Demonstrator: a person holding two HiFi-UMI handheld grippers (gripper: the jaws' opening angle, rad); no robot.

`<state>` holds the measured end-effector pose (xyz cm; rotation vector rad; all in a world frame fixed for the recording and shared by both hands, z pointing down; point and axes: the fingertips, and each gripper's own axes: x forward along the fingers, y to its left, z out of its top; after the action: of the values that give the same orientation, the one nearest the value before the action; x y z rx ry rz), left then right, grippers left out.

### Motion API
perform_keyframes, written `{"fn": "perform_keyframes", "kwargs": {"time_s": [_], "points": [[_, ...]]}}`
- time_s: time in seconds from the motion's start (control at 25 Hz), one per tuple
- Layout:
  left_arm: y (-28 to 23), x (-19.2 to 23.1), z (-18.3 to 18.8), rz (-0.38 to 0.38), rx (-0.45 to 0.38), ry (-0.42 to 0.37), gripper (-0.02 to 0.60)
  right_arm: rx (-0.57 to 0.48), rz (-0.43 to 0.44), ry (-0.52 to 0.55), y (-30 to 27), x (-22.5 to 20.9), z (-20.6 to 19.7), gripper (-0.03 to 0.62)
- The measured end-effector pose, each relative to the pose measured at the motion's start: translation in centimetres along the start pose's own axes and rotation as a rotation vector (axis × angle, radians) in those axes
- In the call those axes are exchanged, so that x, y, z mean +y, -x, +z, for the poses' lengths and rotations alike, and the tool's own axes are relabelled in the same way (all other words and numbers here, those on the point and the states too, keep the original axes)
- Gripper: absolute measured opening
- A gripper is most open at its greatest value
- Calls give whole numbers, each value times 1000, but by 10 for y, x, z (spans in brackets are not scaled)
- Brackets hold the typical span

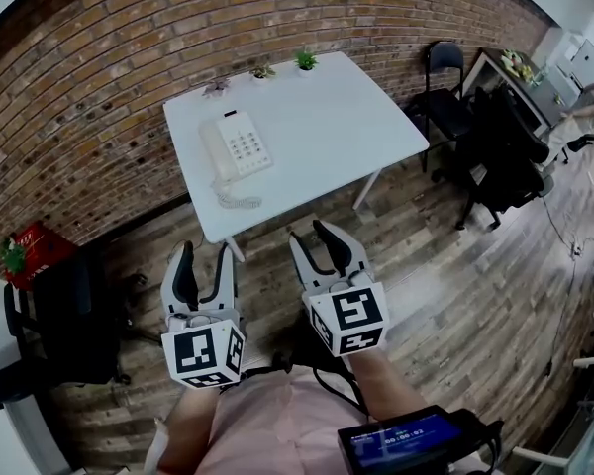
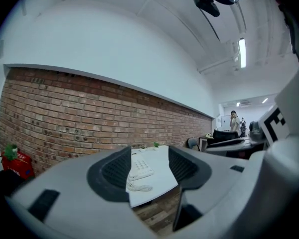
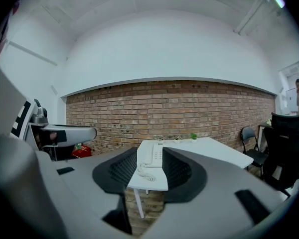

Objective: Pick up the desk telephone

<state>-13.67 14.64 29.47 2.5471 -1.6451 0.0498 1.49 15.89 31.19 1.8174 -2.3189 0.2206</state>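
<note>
The white desk telephone (image 1: 236,146) lies on the left part of a white table (image 1: 327,127), with its coiled cord trailing toward the near edge. Both grippers hover over the wooden floor, short of the table's near edge. My left gripper (image 1: 206,255) is open and holds nothing. My right gripper (image 1: 312,234) is open too, with nothing between its jaws. In the left gripper view the telephone (image 2: 141,167) shows far off between the jaws. The right gripper view frames the telephone (image 3: 152,156) the same way.
Small potted plants (image 1: 305,60) stand at the table's far edge by the brick wall. Black chairs (image 1: 445,77) and an office chair (image 1: 505,146) stand to the right. A red object (image 1: 35,250) and a dark chair (image 1: 69,325) are at the left.
</note>
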Motion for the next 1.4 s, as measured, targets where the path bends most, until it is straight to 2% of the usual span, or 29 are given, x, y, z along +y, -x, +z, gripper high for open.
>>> {"fn": "perform_keyframes", "kwargs": {"time_s": [0.28, 0.64, 0.88, 1.4], "points": [[-55, -5, -29, -3, 62, 4, 239, 15, 25, -10, -52, -31, -5, 163], [-143, 10, -31, 64, 109, 24, 247, 78, 111, -35, -141, -75, -5, 163], [-190, 9, -41, 123, 166, 42, 252, 121, 200, -51, -186, -97, -10, 161], [-264, 14, -22, 242, 160, 44, 259, 140, 352, -45, -266, -136, 8, 163]]}}
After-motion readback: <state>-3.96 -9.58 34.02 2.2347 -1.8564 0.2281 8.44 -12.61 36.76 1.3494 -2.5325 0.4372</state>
